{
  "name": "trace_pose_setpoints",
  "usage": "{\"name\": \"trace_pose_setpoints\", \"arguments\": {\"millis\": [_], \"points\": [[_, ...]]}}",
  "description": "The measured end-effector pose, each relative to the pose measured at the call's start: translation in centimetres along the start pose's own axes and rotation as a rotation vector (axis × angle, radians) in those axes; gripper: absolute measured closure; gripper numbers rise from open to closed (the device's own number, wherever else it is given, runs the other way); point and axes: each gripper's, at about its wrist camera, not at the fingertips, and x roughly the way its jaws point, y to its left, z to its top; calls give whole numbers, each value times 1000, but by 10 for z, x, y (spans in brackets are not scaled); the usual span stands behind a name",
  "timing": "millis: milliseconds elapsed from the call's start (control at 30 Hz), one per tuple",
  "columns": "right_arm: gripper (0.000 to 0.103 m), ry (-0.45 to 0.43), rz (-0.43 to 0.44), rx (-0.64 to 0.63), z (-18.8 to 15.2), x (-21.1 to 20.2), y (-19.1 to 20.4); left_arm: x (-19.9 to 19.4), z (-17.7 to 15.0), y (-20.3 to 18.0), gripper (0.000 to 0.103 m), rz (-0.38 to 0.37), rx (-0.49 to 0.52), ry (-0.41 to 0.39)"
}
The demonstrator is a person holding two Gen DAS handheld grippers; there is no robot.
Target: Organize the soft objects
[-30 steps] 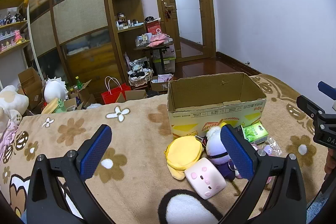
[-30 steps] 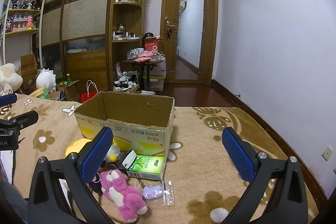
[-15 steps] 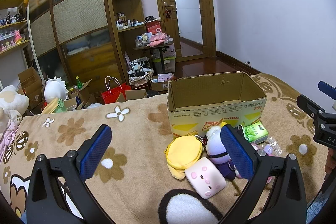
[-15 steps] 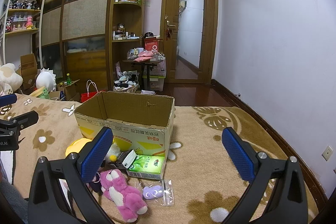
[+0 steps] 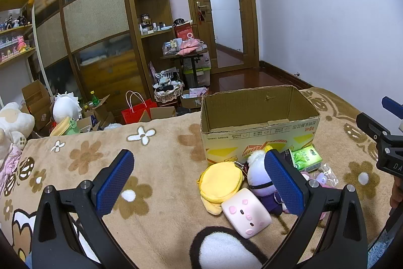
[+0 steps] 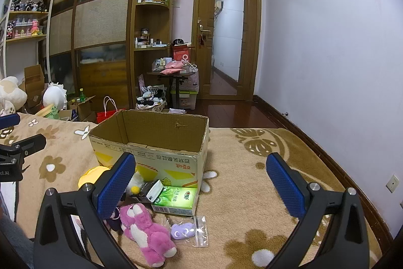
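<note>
**A:** ok so what could go sideways here? going left to right: left gripper (image 5: 199, 178) is spread wide, holding nothing, hovering over the flowered blanket (image 5: 156, 143). The soft stuff is all bunched together touching each other in front of the cardboard box (image 5: 259, 127): yellow plush pouch (image 5: 220, 183), pink pig cushion (image 5: 245, 214) just beside it, then a white-and-purple plush (image 5: 258, 180) half hidden behind the left gripper's right finger. My guess is if you clamp one, the neighbour drags along, or the pouch's keychain bit snags

**B:** yeah, and squishy things squirm out of a narrow pinch, I'd grab mid-body. From the right wrist view there's the pink plush bear (image 6: 146, 231) lying on its side, a small purple toy in a clear zip bag (image 6: 187, 230) right next to it, and a green tissue pack (image 6: 175, 197) leaning on the box front. That bag looks slippery, could slide instead of lifting. Right gripper (image 6: 200, 184) is also wide apart and empty

**A:** anything in the box yet?

**B:** what I can see of the inside is just bare cardboard, top open, flaps gone. The floor nearest the front wall is hidden though, so can't fully tell. Other risk: bumping that light box and shoving it across the blanket
</note>
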Motion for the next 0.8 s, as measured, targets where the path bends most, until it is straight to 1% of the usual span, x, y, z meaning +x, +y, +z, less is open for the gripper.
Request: {"name": "trace_pose_setpoints", "arguments": {"millis": [367, 500, 633, 733, 800], "points": [[0, 0, 0, 1, 0, -1, 0, 0, 0, 0, 1, -1, 0, 2], [0, 1, 0, 1, 0, -1, 0, 1, -3, 1, 1, -16, -4, 18], [0, 2, 0, -1, 0, -1, 0, 2, -4, 0, 1, -14, -2, 20], [0, 4, 0, -1, -1, -1, 0, 4, -5, -1, 1, -16, -2, 36], [0, 7, 1, -3, -1, -1, 0, 10, -5, -3, 1, -21, 1, 83]]}}
